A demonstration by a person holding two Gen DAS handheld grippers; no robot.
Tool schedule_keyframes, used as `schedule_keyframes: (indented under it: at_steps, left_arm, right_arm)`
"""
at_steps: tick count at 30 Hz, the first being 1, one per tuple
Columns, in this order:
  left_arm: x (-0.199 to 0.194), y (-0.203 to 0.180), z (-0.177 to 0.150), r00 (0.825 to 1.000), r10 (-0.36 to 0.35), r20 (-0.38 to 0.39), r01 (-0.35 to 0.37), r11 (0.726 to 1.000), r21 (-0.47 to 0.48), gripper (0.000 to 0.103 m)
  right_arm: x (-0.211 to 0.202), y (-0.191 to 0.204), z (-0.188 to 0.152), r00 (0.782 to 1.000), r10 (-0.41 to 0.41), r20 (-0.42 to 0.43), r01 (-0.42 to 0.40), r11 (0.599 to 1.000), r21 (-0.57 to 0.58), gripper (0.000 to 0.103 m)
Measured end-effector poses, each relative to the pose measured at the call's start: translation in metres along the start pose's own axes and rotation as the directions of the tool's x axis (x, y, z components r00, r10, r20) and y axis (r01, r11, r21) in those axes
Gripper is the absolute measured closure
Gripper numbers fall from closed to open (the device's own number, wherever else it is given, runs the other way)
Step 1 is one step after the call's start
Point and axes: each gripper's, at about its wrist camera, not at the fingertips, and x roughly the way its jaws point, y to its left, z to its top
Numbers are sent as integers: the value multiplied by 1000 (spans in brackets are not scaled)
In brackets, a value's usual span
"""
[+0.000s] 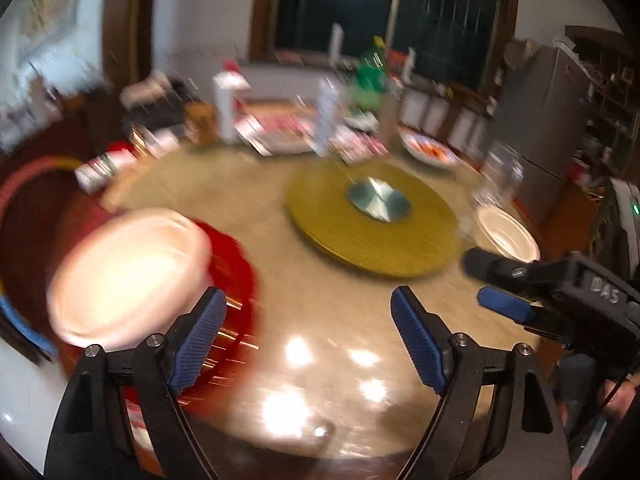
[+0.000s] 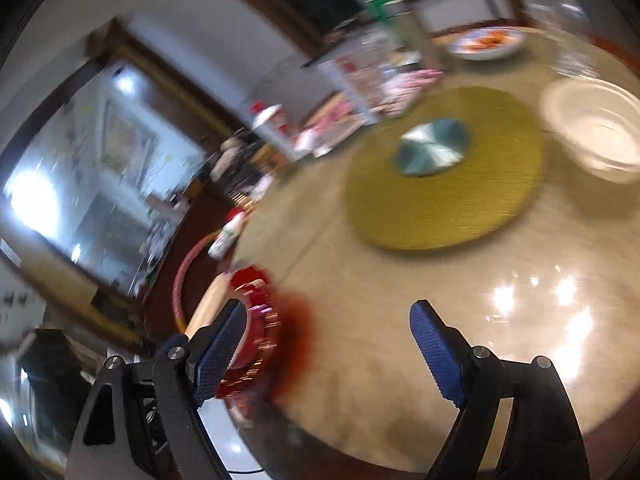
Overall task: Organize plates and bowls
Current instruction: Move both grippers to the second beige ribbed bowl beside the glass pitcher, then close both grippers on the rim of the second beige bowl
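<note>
A white bowl sits on a red plate at the near left of the round table; both are blurred. My left gripper is open and empty just right of them. The red plate shows edge-on in the right wrist view, beside the left finger of my open, empty right gripper. A stack of white plates lies at the far right; it also shows in the left wrist view. The right gripper reaches in from the right there.
A yellow-green turntable with a metal hub sits mid-table. Behind it stand boxes, a green bottle, a dish of orange food and a glass jar. The table edge is near.
</note>
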Motion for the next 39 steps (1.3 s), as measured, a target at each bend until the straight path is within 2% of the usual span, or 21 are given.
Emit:
schedule_keyframes:
  at_steps: [3, 6, 12, 15, 18, 20, 22, 24, 26, 29, 30, 31, 32, 33, 39]
  left_arm:
    - [30, -25, 4, 993, -52, -107, 49, 998, -29, 18]
    - [53, -52, 12, 982, -85, -166, 79, 996, -42, 18]
    - [86, -117, 27, 969, -129, -210, 131, 991, -3, 18]
    - [108, -147, 38, 964, -137, -229, 145, 989, 19, 18]
    - [129, -169, 49, 959, -160, -235, 163, 987, -7, 18]
    - [139, -181, 54, 960, -163, -226, 162, 986, -23, 18]
    - [149, -194, 59, 962, -166, -216, 164, 986, -30, 18]
    - [159, -205, 62, 960, -170, -222, 165, 986, -39, 18]
    - [168, -215, 63, 959, -173, -225, 169, 985, -37, 18]
    - [186, -228, 58, 959, -138, -247, 137, 990, -22, 19]
    - [192, -232, 57, 957, -131, -258, 134, 991, -7, 44]
    - [197, -237, 53, 958, -95, -270, 113, 992, 52, 92]
    - [199, -242, 52, 956, -96, -278, 127, 987, 98, 89]
    - [195, -244, 50, 964, -57, -259, 98, 984, 147, 89]
    - [169, -213, 39, 971, -72, -227, 101, 988, 118, 89]
  right_arm:
    - [-28, -44, 12, 998, -54, 39, 50, 995, 87, 17]
    - [-56, -83, 25, 990, -118, 78, 103, 979, 176, 16]
    - [-87, -142, 56, 964, -247, 98, 214, 940, 265, 16]
    - [-92, -161, 71, 962, -257, 91, 221, 931, 291, 16]
    - [-92, -177, 87, 954, -284, 99, 243, 922, 301, 16]
    - [-94, -190, 96, 948, -299, 109, 251, 912, 323, 19]
    - [-92, -204, 108, 946, -306, 105, 255, 904, 343, 30]
    - [-89, -215, 116, 943, -318, 99, 261, 890, 374, 35]
    - [-87, -227, 120, 942, -325, 84, 268, 880, 393, 39]
    - [-77, -239, 126, 936, -345, 73, 288, 867, 408, 43]
    - [-74, -241, 126, 934, -351, 72, 293, 864, 408, 57]
    - [-71, -243, 126, 932, -355, 68, 300, 864, 404, 95]
    - [-65, -242, 126, 931, -363, 41, 321, 867, 380, 95]
    - [-60, -239, 125, 939, -343, 31, 310, 880, 359, 95]
    - [-64, -203, 106, 943, -326, 68, 291, 905, 311, 95]
